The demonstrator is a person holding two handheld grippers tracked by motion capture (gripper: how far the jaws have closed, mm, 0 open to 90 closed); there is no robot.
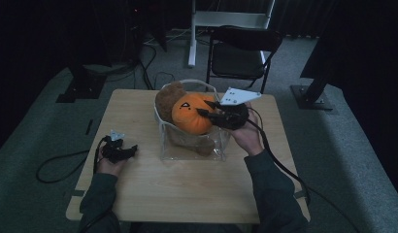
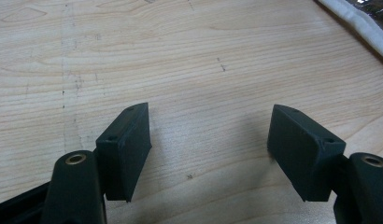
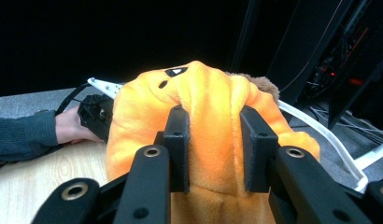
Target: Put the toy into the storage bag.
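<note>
An orange pumpkin plush point(image 1: 191, 114) with a black face mark sits at the top of a clear bag point(image 1: 193, 141) with white handles, mid-table. My right gripper point(image 1: 203, 108) reaches in from the right and is shut on the plush; in the right gripper view its jaws pinch a fold of the orange plush point(image 3: 213, 135), the right gripper point(image 3: 213, 149) squeezing it. A brown plush point(image 1: 166, 97) lies behind the pumpkin in the bag. My left gripper point(image 1: 133, 148) rests on the table at the left, jaws open, the left gripper point(image 2: 208, 149) holding nothing over bare wood.
The wooden table point(image 1: 187, 184) has free room in front of the bag and at the left. A folding chair point(image 1: 240, 51) stands beyond the far edge. Black cables trail from both grippers. A white bag edge point(image 2: 358, 23) shows in the left gripper view.
</note>
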